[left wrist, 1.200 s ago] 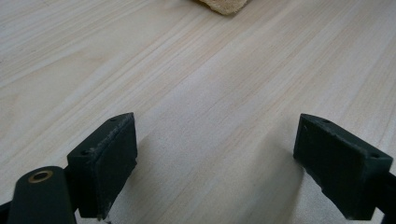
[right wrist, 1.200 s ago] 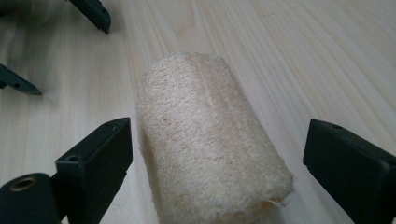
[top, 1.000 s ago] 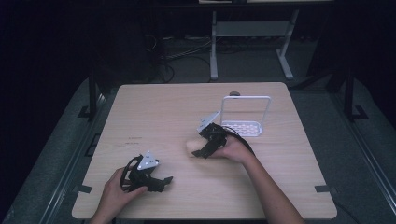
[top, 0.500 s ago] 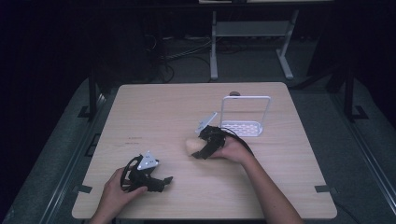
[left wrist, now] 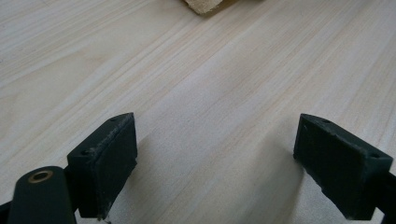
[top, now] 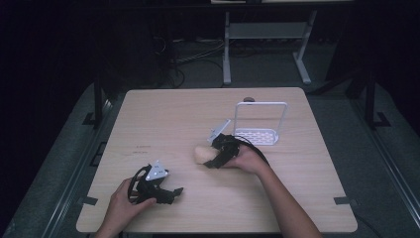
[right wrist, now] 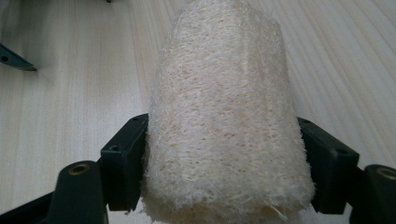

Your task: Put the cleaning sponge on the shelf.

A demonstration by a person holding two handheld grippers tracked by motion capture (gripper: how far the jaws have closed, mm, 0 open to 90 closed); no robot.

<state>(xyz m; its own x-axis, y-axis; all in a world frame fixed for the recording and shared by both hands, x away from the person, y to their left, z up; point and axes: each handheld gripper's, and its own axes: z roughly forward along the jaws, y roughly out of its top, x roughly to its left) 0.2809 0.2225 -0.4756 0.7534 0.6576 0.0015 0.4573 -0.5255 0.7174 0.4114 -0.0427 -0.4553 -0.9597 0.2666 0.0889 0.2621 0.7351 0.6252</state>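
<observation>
A pale, fibrous loofah sponge lies on the wooden table near its middle. My right gripper reaches it from the right, and its jaws have just been closing. In the right gripper view the loofah stands between both black pads, which press into its sides. My left gripper rests near the table's front left, held by a hand. Its jaws stand wide apart over bare wood, with nothing between them. One end of the loofah peeks in at the top edge of the left gripper view.
A white wire rack with a perforated base stands upright just behind and to the right of the right hand. A small dark hole sits near the table's far edge. Table legs and cables lie on the dark floor beyond.
</observation>
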